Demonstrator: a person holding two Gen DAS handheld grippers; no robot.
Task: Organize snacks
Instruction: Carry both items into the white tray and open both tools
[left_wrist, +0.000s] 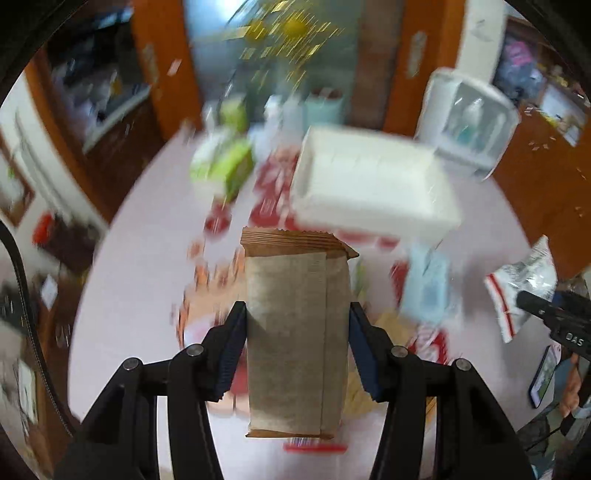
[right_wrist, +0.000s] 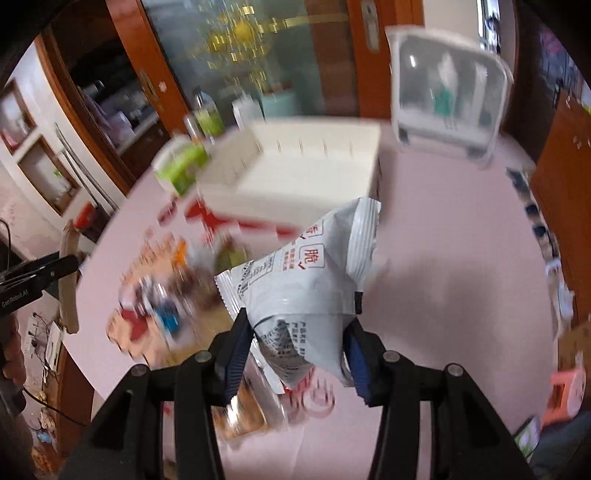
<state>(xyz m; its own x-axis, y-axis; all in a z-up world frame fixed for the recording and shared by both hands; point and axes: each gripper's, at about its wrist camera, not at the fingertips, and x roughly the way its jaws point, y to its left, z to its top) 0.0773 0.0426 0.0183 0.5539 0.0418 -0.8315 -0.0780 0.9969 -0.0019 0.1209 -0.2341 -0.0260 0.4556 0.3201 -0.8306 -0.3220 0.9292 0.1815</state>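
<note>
Your left hand-held gripper (left_wrist: 297, 350) is pinching a brown snack packet (left_wrist: 297, 332) by its long sides, the packet standing lengthwise between the fingers with its crimped far end pointing toward the white bin (left_wrist: 373, 188). It hangs above the pink desk (left_wrist: 147, 251), over a blurred scatter of other snacks just beneath. Your right hand-held gripper (right_wrist: 297, 347) is clamped on the lower part of a white snack bag (right_wrist: 306, 280), which leans up and to the right, its top edge overlapping the near wall of the white bin (right_wrist: 295, 173) in view. To the right of that bag the pink desk (right_wrist: 461, 258) lies bare out to its far edge. A clear lidded container (right_wrist: 447, 96) stands at the far right, and a green carton (right_wrist: 181, 166) sits just left of the bin. Both views are motion-blurred.
</note>
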